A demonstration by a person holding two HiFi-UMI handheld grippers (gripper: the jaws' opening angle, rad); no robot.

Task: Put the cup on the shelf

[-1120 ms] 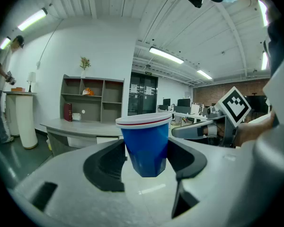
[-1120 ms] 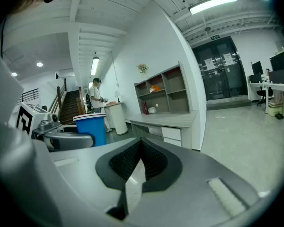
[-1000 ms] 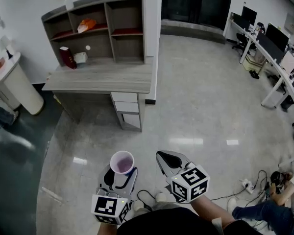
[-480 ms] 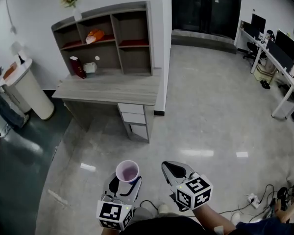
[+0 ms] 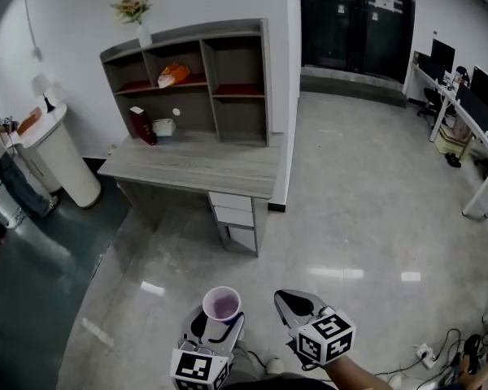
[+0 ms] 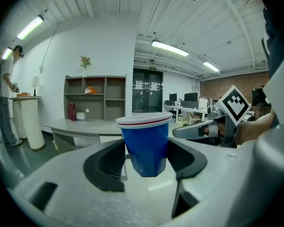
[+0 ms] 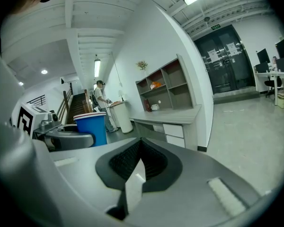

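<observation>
Where the head view looks down on the pale floor, the left gripper (image 5: 220, 325) stands at the bottom edge with its jaws set wide around a cup (image 5: 222, 305), which sits upright between them, its open mouth up and its inside purplish. Just beside it on the right, the right gripper (image 5: 289, 302) has its jaws pressed together with nothing between them. Both are well apart from the desk (image 5: 197, 167) and the shelf (image 5: 202, 75) standing on the desk's back edge against the wall. Seen from the left gripper view, the left gripper (image 6: 146, 159) holds the cup (image 6: 146, 144), blue with a white rim and a red line, by its lower half; the dark pads (image 6: 109, 161) press its two sides, and the shelf (image 6: 95, 97) shows far behind it. From the right gripper view, the right gripper (image 7: 138, 161) has its ribbed pads (image 7: 125, 161) meeting, holding nothing, while the cup (image 7: 93, 127) shows to the left in the left gripper (image 7: 64, 138).
</observation>
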